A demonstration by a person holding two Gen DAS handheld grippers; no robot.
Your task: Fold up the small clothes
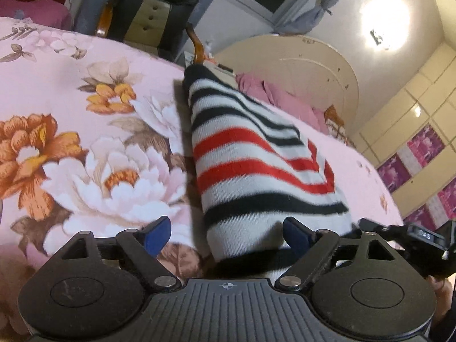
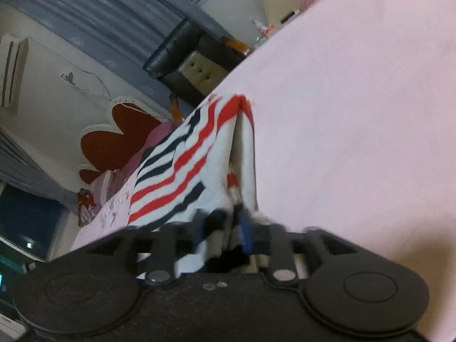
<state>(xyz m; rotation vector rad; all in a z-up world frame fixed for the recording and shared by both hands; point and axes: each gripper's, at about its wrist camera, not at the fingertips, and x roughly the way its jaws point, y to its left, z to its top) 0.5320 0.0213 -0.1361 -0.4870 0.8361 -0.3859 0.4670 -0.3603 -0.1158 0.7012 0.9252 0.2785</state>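
A striped garment, white with black and red bands, lies doubled over on the pink floral bedspread, with its near end running in between the fingers of both tools. In the left wrist view the left gripper stands wide: its left blue pad is well clear of the cloth, over the bedspread, while the other pad sits just against the garment's edge, so nothing is pinched there and the cloth is released. In the right wrist view the right gripper is blurred; its jaws are partly apart with the folded end of the striped garment bunched between them, and the cloth looks loose rather than squeezed, though the blur keeps me from being sure. That view shows two layers of the garment meeting at a crease at its far end, which suggests one fold is already made and the piece is being let go onto the plain pink stretch of bedspread. What seems left is to draw both tools back clear of the cloth, flatten the lifted top layer, and perhaps fold it once more to make a compact bundle; no other small clothes show in either view
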